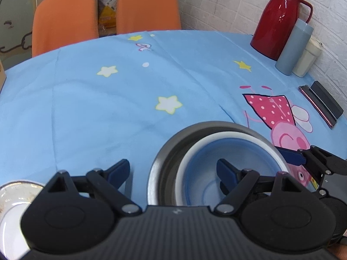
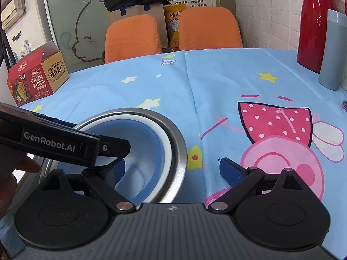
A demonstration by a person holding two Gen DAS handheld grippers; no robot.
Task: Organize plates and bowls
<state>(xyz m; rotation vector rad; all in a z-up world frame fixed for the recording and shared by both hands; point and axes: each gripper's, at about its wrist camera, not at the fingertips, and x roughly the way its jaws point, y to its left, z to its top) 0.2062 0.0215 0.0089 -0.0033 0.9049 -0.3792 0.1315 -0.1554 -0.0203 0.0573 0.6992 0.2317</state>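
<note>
The blue plastic bowl [image 1: 229,173] sits inside the shiny metal bowl [image 1: 173,149]. The white plate [image 1: 13,203], near left, waits. Left gripper [image 1: 173,171] and right gripper [image 2: 172,169] jaws are wide, holding nothing.

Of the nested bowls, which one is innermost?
The blue bowl. It sits inside the white bowl, which sits inside the steel bowl, the outermost.

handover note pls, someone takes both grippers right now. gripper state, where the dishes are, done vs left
Left gripper: open, holding nothing, one finger inside the blue bowl.
Right gripper: open, holding nothing, astride the stack's right rim.
Dishes: blue bowl sits in a white bowl, both nested in the steel bowl on the tablecloth.
Done: three bowls stacked.
Left: white plate at left still loose; looks soiled. Probably gather it next.
</note>
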